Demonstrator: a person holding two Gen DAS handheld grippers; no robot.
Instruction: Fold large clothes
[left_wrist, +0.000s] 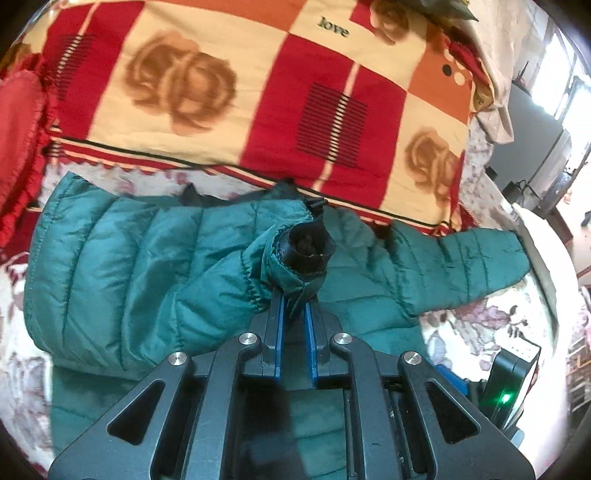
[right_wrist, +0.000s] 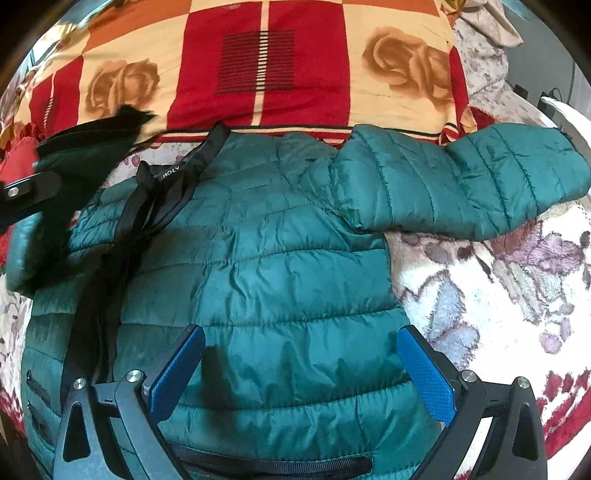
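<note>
Green quilted puffer jacket (right_wrist: 273, 258) spread flat on floral blanket (right_wrist: 498, 280). Left gripper (left_wrist: 294, 295) clamped on sleeve cuff (left_wrist: 295, 258), raised above jacket body. Right gripper (right_wrist: 301, 369) spread wide, empty, over hem.

Bright daylight from the right, soft shadows, fisheye warping with dark corners, slight motion blur

A: What colour is the puffer jacket (right_wrist: 280, 258)?
B: Teal green, with a black zipper strip (right_wrist: 125, 229).
A: Beyond the jacket?
B: A quilt (left_wrist: 221, 92) checked red, cream and orange, with brown roses. Under the jacket, a cream floral blanket (right_wrist: 498, 280).
</note>
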